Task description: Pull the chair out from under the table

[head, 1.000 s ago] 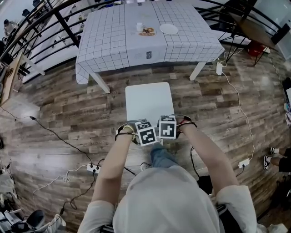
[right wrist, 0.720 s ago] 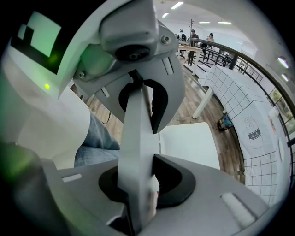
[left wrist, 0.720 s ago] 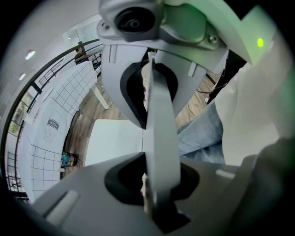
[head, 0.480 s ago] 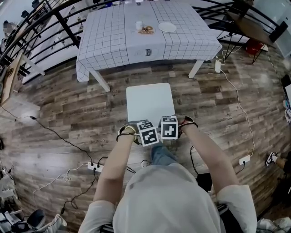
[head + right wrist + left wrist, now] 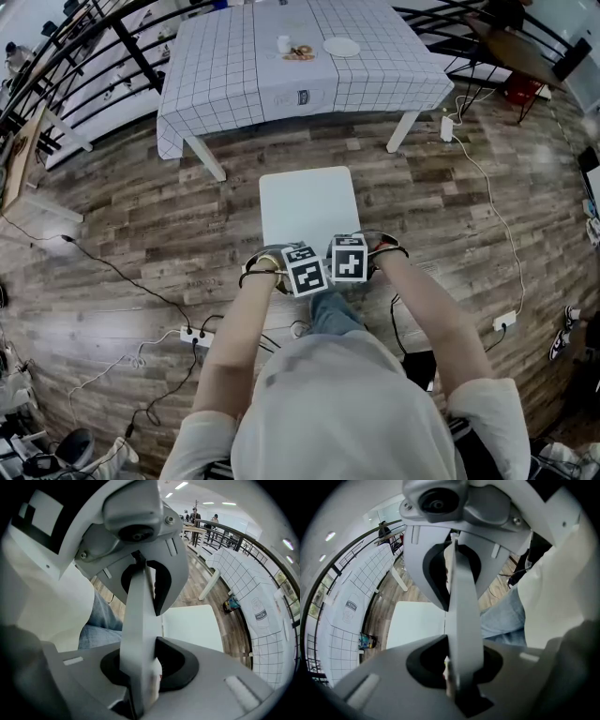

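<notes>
The white chair (image 5: 309,204) stands on the wood floor, its whole seat out from under the table (image 5: 300,84) with the checked cloth. Both grippers hold the top of its backrest, side by side, pointing steeply down. My left gripper (image 5: 302,272) is shut on the backrest slat (image 5: 461,620), which runs between its jaws. My right gripper (image 5: 349,260) is shut on the same slat (image 5: 138,634). The seat (image 5: 417,625) (image 5: 192,625) shows beyond each set of jaws. The marker cubes hide the fingertips in the head view.
On the table are a cup (image 5: 283,43), a plate (image 5: 341,46) and a snack (image 5: 300,53). Power strips (image 5: 195,336) (image 5: 503,322) and cables lie on the floor either side of me. A black railing (image 5: 84,56) curves at the far left. My own legs are right behind the chair.
The chair and both grippers have moved back from the table, and the strip of floor between seat and table has widened. Both grips look the same.
</notes>
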`<state>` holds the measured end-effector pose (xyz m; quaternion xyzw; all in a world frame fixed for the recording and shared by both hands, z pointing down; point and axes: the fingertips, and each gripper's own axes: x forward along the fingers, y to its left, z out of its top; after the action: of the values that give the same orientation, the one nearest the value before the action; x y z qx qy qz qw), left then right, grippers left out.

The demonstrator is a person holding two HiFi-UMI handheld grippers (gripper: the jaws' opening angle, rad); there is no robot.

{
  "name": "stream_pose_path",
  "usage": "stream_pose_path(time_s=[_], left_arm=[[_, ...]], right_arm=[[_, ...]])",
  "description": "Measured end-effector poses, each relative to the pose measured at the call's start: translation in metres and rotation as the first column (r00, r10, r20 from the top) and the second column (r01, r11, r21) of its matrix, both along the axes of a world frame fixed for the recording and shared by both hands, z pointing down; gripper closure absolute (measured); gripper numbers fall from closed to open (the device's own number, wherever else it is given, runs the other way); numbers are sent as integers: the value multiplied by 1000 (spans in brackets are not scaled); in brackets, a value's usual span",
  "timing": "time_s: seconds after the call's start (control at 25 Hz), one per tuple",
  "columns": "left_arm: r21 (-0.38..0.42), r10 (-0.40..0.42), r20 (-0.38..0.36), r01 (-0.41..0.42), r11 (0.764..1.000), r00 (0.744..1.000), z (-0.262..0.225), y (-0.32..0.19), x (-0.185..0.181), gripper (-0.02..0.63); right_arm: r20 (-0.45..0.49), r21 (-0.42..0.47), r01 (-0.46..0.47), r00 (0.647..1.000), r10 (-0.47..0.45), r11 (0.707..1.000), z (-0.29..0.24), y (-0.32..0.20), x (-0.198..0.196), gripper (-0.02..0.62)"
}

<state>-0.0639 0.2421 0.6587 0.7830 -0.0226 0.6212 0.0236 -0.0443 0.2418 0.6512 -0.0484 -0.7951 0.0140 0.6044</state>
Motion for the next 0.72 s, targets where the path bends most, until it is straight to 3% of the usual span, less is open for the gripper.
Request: stream_pose_path(time_s=[0.72], left_arm=[[0, -7, -5, 7, 1000, 1000, 0, 27, 1, 525]], right_arm=[[3, -1, -4, 1000, 4, 1000, 1, 27, 1, 515]])
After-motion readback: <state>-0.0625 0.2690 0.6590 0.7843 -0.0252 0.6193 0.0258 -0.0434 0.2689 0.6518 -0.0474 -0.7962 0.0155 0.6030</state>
